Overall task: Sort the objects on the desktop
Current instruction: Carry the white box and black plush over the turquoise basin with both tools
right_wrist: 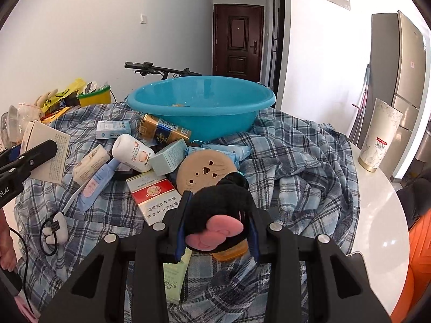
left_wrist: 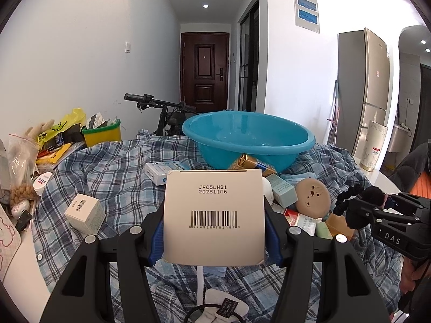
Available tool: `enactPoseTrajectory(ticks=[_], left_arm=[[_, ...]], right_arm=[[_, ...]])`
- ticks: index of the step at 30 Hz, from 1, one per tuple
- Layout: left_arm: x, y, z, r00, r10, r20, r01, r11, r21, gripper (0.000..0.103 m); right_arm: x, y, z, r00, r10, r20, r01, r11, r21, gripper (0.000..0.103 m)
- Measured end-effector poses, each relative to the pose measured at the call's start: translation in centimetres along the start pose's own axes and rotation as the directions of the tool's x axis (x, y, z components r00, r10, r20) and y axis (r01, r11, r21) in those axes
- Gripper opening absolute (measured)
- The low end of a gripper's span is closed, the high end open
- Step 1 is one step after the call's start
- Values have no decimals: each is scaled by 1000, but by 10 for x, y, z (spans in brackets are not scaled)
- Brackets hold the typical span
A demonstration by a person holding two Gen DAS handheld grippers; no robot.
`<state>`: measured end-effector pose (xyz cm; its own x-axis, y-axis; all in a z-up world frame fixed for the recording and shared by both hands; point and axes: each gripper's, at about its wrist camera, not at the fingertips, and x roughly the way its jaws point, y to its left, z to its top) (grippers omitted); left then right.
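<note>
I held the left gripper (left_wrist: 214,223) with its jaws clamped on a white box (left_wrist: 214,215), barcode face toward the lens, lifted over the plaid cloth (left_wrist: 118,172). The right gripper (right_wrist: 216,231) had its jaws closed on a black plush (right_wrist: 221,210) with a pink bow, above the same cloth.

The basin (right_wrist: 200,102) stood at the far side, its rim unobstructed from above. Ahead of the right gripper the clutter lay packed: a round beige disc (right_wrist: 206,172), a red-and-white carton (right_wrist: 155,196), a white bottle (right_wrist: 132,152) and a gold box (right_wrist: 164,132) just beside the basin wall. To the right, the white tabletop (right_wrist: 377,215) ran bare to its curved edge, with a tall cup (right_wrist: 379,140) near it.

Only the left view showed a small box (left_wrist: 84,212) apart on the cloth. Only the right view showed something yellowish in the basin, possibly scraps.
</note>
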<state>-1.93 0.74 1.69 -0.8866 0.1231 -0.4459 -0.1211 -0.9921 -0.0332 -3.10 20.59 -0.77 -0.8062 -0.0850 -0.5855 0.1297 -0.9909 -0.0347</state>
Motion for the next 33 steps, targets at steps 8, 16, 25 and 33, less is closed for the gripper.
enactPoseTrajectory(ticks=[8, 16, 25, 33], left_arm=[[-16, -9, 50, 993, -41, 111, 37, 999, 36, 62], [-58, -23, 125, 952, -40, 305, 21, 998, 66, 62], [-96, -29, 159, 907, -48, 419, 13, 996, 86, 62], [-83, -30, 153, 922, -56, 383, 27, 996, 81, 62]], right_arm=[[-22, -11, 37, 995, -53, 90, 53, 999, 2, 35], [-79, -5, 106, 939, -152, 307, 163, 987, -11, 35], [-114, 16, 138, 895, -134, 425, 171, 984, -50, 35], [-105, 18, 130, 909, -113, 400, 148, 987, -58, 35]])
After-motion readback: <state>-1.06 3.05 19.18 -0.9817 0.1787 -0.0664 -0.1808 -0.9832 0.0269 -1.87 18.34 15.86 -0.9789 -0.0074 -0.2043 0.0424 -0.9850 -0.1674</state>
